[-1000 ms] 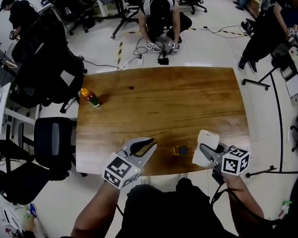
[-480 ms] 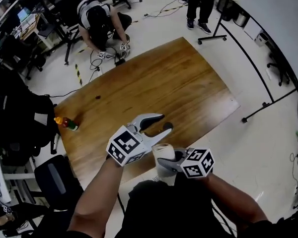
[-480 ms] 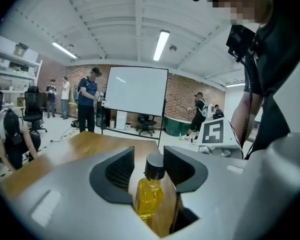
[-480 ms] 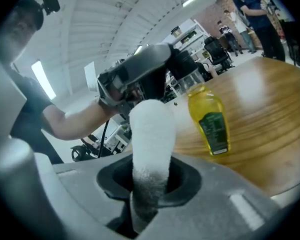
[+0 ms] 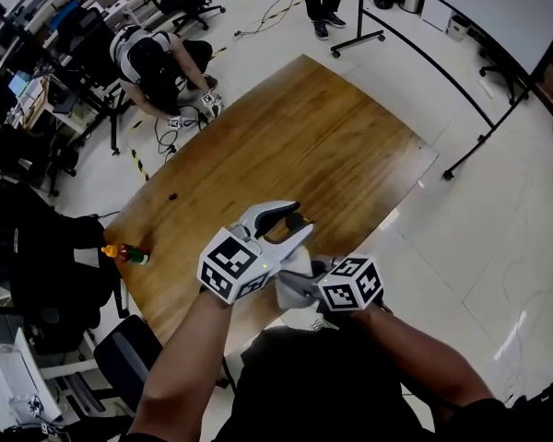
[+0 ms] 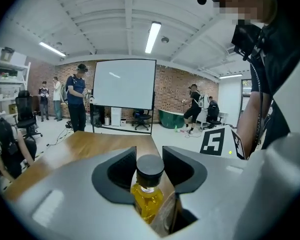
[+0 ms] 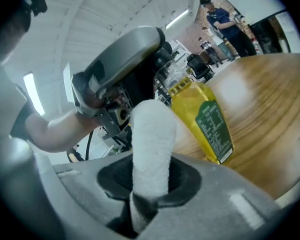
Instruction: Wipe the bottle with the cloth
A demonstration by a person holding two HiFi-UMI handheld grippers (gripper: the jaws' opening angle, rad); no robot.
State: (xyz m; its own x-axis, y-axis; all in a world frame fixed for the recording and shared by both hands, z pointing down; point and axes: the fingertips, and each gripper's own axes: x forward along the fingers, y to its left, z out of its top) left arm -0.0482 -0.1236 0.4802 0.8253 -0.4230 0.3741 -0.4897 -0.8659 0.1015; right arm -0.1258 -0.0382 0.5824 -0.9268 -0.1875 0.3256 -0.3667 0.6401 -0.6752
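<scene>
A bottle of yellow liquid with a black cap (image 6: 149,194) stands near the front edge of the wooden table (image 5: 323,145). My left gripper (image 5: 291,224) has the bottle between its jaws; they have just been closing and now touch it on both sides. In the head view only the cap (image 5: 296,219) shows. My right gripper (image 5: 300,284) is shut on a rolled white cloth (image 7: 152,139), held upright just beside the bottle's green label (image 7: 212,126). In the right gripper view the left gripper (image 7: 125,54) sits behind the cloth.
A small bottle with an orange cap (image 5: 129,254) lies at the table's left edge. A person crouches on the floor beyond the far corner (image 5: 157,58). Office chairs (image 5: 120,357) stand to the left, and a board on a wheeled stand (image 5: 461,26) stands to the right.
The left gripper has moved right to the bottle and taken it between its jaws. The right gripper has brought the cloth left, up against the bottle. The head view has swung round.
</scene>
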